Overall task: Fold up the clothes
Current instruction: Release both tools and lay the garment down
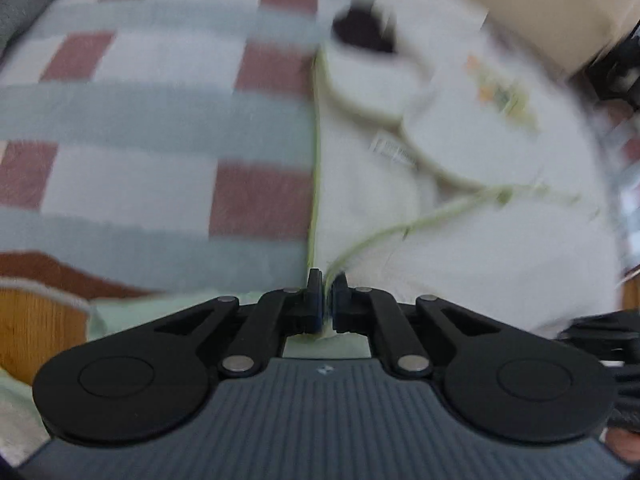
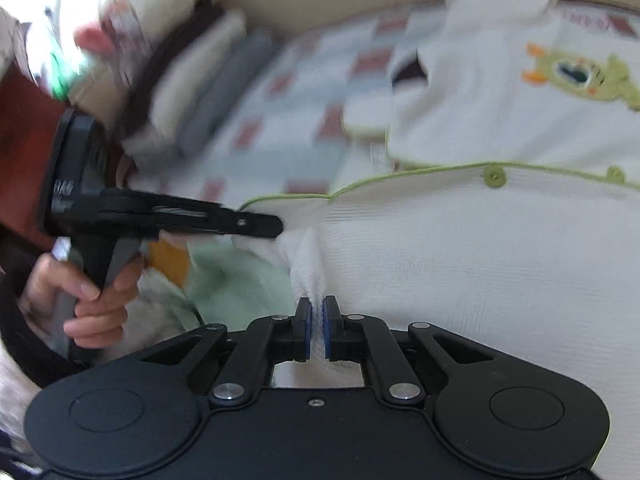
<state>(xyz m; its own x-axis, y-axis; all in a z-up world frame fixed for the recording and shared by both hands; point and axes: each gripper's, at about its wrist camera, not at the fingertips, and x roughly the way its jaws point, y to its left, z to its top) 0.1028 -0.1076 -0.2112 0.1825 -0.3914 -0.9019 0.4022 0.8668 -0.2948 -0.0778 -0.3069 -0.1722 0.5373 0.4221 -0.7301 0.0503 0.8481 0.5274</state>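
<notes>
- White garment [image 2: 500, 240] with green piping, green buttons [image 2: 495, 176] and a green creature patch [image 2: 580, 76] lies spread on the checked bedspread [image 1: 140, 120], reaching toward its far edge.
- Right gripper [image 2: 317, 328]: fingers clenched on a bunched fold of the garment's white cloth.
- Left gripper [image 1: 327, 300]: fingers pinched together on the green-piped edge of the garment; in the right wrist view a hand [image 2: 80, 304] holds its grip.
- Pale green cloth [image 2: 236, 280] lies under the garment's near edge.
- Folded clothes stack [image 2: 208, 80] sits on the bedspread, well apart; blurred.
</notes>
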